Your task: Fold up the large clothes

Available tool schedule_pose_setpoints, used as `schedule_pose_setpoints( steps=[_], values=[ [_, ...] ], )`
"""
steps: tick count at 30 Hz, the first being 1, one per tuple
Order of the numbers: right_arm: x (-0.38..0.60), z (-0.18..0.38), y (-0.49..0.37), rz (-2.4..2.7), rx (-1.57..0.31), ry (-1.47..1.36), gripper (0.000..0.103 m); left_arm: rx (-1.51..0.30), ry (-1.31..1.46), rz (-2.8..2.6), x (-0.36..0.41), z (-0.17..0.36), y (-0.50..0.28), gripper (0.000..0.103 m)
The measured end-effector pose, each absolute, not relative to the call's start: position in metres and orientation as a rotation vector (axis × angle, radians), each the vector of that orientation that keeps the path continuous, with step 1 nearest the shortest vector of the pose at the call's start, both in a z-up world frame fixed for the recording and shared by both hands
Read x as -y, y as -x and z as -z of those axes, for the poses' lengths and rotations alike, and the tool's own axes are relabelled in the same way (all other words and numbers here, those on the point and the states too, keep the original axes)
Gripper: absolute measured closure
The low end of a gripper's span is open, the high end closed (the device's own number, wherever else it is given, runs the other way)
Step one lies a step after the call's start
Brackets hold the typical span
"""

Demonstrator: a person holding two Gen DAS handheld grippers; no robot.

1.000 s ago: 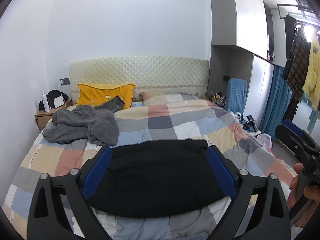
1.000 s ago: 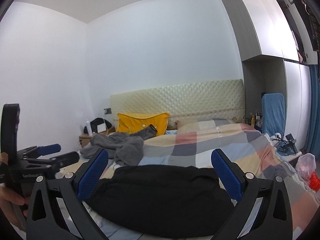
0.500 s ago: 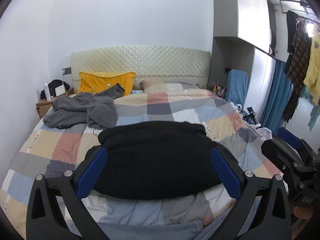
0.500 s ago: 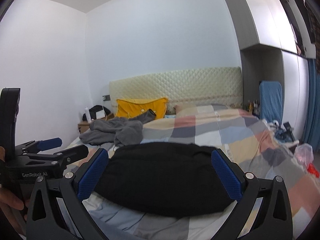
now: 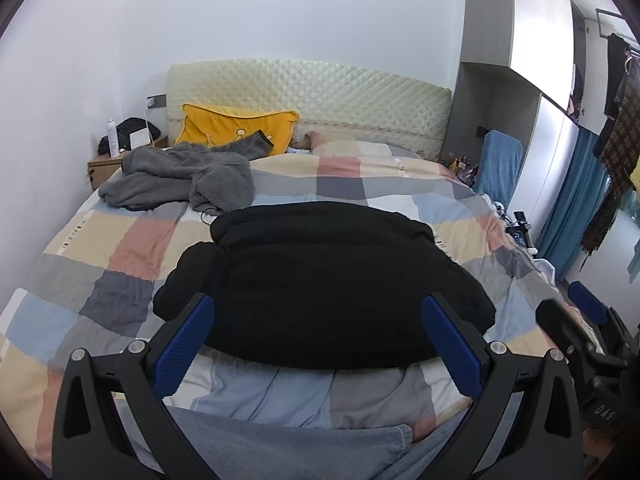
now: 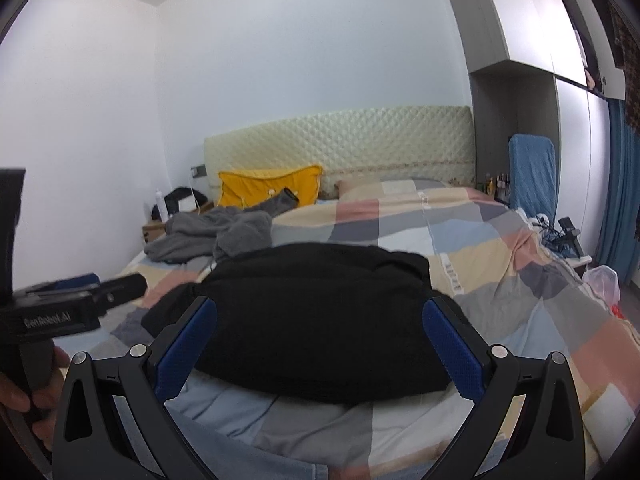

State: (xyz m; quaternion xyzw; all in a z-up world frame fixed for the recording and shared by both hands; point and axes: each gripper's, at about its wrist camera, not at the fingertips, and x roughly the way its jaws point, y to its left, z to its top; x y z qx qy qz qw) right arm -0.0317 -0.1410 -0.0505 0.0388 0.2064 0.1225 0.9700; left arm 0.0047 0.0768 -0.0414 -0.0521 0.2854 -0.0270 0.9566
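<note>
The folded black garment (image 5: 324, 280) lies mid-frame on the bed (image 5: 120, 248), beyond both spread, empty grippers: left gripper (image 5: 320, 336), right gripper (image 6: 320, 340).

Even, soft daylight, brighter toward 3 o'clock. Heavy fisheye bending, dark vignette at corners. Wall (image 5: 280, 12) evenly lit; near edges slightly blurred.

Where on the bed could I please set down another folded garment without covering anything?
The checked quilt is bare between the black garment and the headboard, and along the right side. The left strip beside the black garment is free too. The far left is crowded by the grey garment and yellow pillow.
</note>
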Motion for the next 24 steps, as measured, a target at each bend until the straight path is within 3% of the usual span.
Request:
schedule_pose_setpoints(
  steps=[24],
  values=[
    [0.1445,0.0581,0.0238,-0.236,-0.447,-0.084,0.000,-0.616,0.097,0.018,-0.0777,0.0525,-0.0128,0.000]
  ],
)
